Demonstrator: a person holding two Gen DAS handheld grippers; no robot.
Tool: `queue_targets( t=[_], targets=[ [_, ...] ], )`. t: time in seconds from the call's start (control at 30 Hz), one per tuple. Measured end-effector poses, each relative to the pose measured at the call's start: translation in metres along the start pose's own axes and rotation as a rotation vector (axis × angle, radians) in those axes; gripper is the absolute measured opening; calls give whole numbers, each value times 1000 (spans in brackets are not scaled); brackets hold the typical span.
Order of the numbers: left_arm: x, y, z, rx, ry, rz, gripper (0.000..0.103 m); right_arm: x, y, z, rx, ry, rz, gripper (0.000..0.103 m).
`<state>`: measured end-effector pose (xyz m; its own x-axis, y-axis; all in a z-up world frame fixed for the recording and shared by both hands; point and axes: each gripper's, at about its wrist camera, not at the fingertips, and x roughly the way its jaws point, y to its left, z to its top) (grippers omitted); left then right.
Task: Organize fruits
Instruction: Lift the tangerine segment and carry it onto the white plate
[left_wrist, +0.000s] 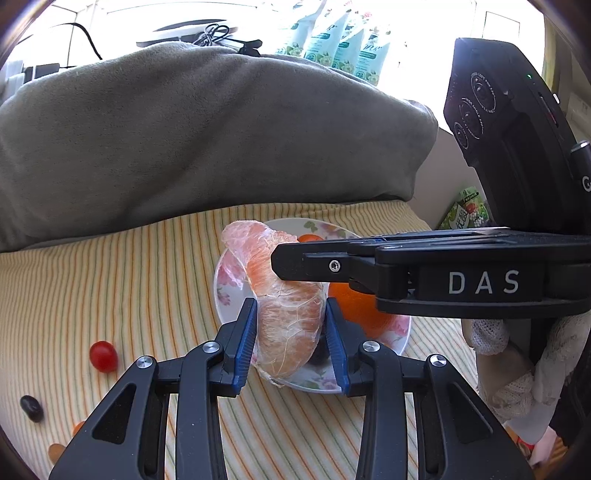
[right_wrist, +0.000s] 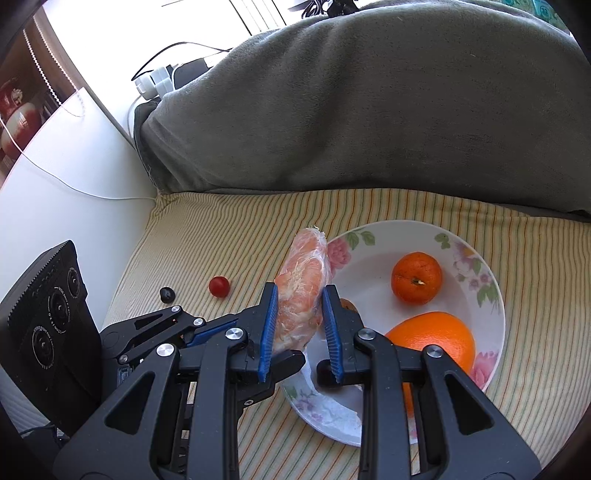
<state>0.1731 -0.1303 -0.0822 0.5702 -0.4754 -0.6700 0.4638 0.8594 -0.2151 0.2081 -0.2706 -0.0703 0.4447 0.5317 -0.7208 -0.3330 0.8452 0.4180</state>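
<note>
A peeled pomelo segment (left_wrist: 284, 317) is held above the left rim of a floral white plate (right_wrist: 373, 266). My left gripper (left_wrist: 291, 339) is shut on its lower end. My right gripper (right_wrist: 300, 325) stands around the same segment (right_wrist: 301, 291), with both blue pads against its sides. On the plate lie a large orange (right_wrist: 436, 339) and a small mandarin (right_wrist: 416, 277). A cherry tomato (right_wrist: 219, 286) and a dark grape (right_wrist: 167, 294) lie on the striped cloth to the left of the plate.
A grey blanket (right_wrist: 369, 110) is heaped behind the plate. The striped cloth (left_wrist: 147, 280) covers the surface. White cables and a plug (right_wrist: 151, 81) lie at the back left. A small brown fruit (right_wrist: 349, 305) sits on the plate behind my right finger.
</note>
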Motion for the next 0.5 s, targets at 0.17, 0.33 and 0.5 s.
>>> queue_targets(
  t=[0.17, 0.33, 0.5],
  targets=[
    [4, -2, 2, 6, 4, -3, 35, -2, -8, 1, 11, -4, -2, 26],
    [6, -5, 3, 13, 8, -5, 35, -4, -15, 2, 21, -5, -1, 26],
    [6, -6, 2, 19, 7, -6, 35, -6, -18, 1, 25, -7, -6, 26]
  ],
)
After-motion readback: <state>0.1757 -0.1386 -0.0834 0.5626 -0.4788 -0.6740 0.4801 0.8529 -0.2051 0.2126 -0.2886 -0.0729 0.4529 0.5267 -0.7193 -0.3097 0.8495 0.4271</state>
